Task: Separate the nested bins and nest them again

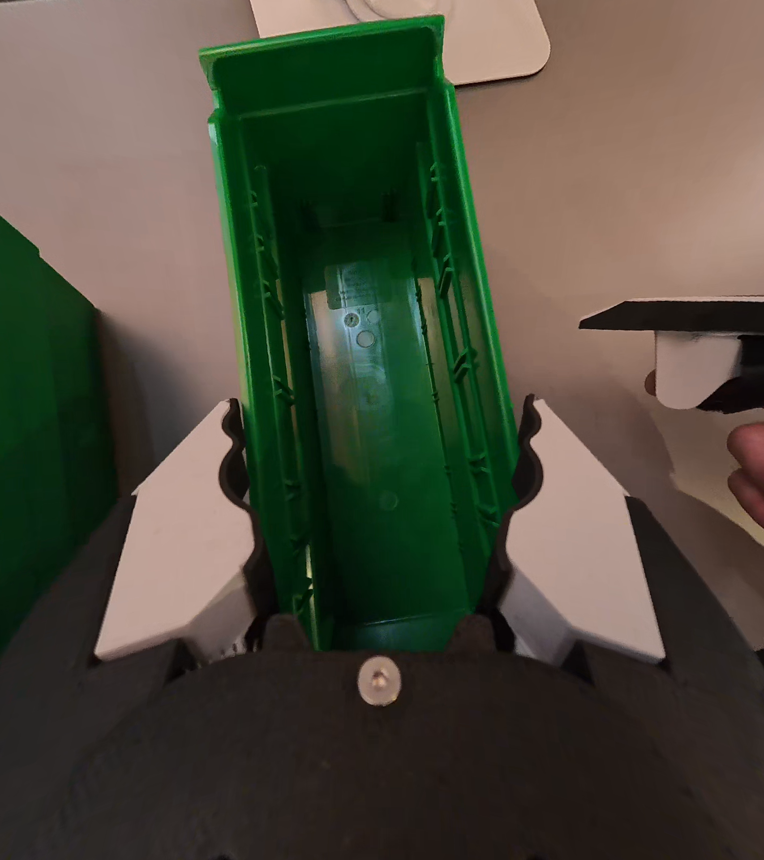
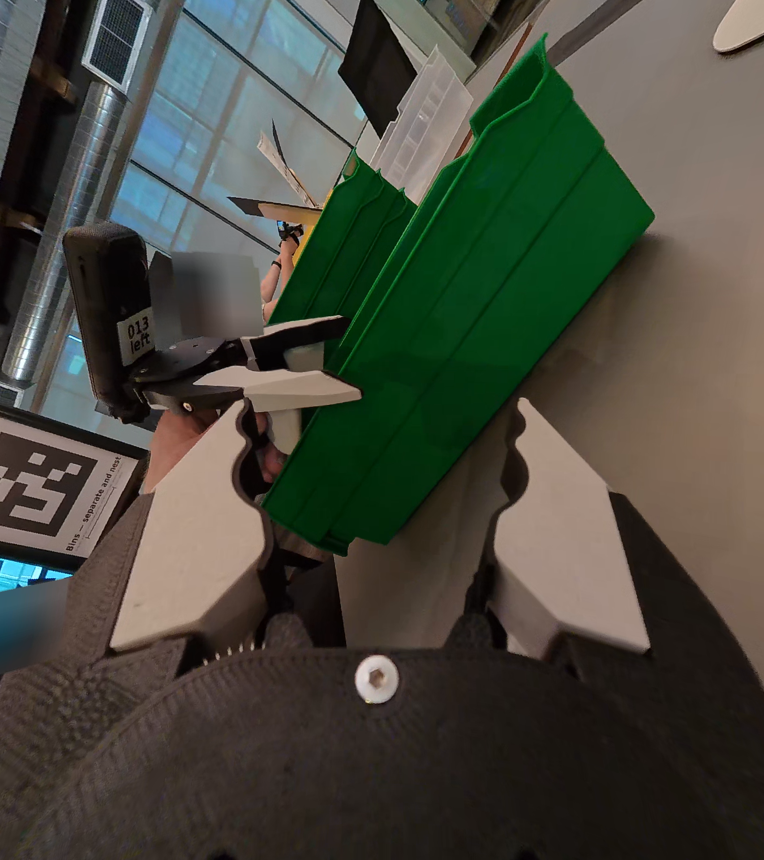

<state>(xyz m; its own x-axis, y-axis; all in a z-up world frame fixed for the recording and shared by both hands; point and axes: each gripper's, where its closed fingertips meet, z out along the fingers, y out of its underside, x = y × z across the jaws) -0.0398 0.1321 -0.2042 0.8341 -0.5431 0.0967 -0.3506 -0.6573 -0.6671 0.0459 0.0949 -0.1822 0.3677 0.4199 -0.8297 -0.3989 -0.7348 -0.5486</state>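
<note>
On a plain grey table, the left gripper clamps the walls of a long green bin, a second green bin beside it, while the right gripper hovers wide open near large windows.

A lab-like industrial hall: silver ventilation ducts at the frame's left, tall glazed walls beside them, a fiducial marker sign lower left.
</note>
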